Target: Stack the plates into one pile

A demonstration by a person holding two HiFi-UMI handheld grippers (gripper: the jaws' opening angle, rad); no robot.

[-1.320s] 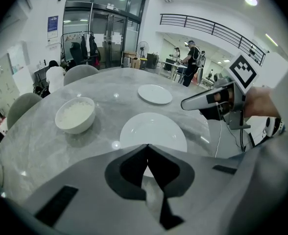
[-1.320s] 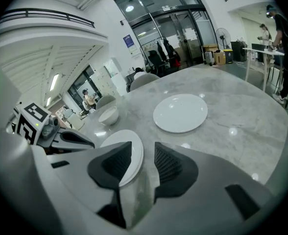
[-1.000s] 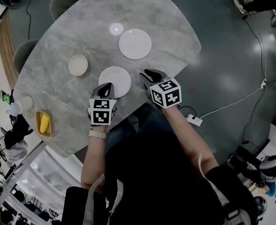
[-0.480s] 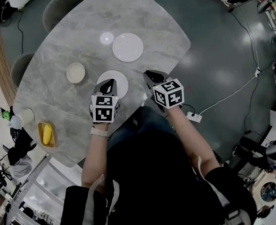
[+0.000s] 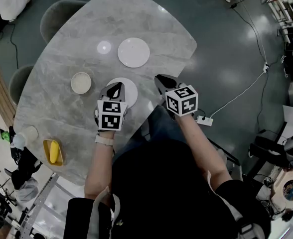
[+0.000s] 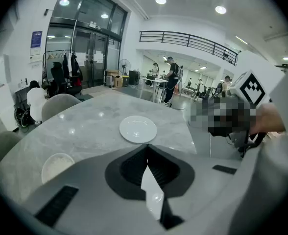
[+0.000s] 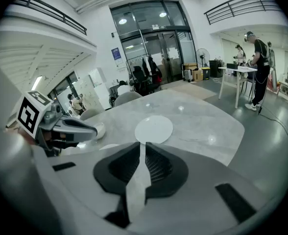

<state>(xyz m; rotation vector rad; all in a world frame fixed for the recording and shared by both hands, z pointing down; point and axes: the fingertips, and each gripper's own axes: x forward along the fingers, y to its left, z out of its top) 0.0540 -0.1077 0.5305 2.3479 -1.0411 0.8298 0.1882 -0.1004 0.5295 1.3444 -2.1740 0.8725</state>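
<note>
Two white plates and a small cream dish (image 5: 80, 82) lie apart on the grey marble table (image 5: 62, 59). The far plate (image 5: 133, 52) shows ahead of both jaws (image 6: 138, 129) (image 7: 154, 129). The near plate (image 5: 130, 89) is partly hidden under my left gripper (image 5: 115, 87), which hovers over its near rim, shut and empty (image 6: 147, 147). My right gripper (image 5: 161, 78) hangs over the table's near edge, right of that plate. Its jaws are closing, with a thin slit left and nothing between them (image 7: 143, 145). The cream dish (image 6: 57, 167) sits at the left.
A yellow tray (image 5: 53, 152) with a yellow thing in it and a pale cup (image 5: 31, 132) sit near the table's left edge. Two grey chairs (image 5: 62, 11) (image 5: 19, 78) stand at the far side. A power strip (image 5: 204, 119) lies on the floor at the right.
Both grippers have lifted a little over the table's near edge. The head view has shifted. The plates and the dish lie where they were.
</note>
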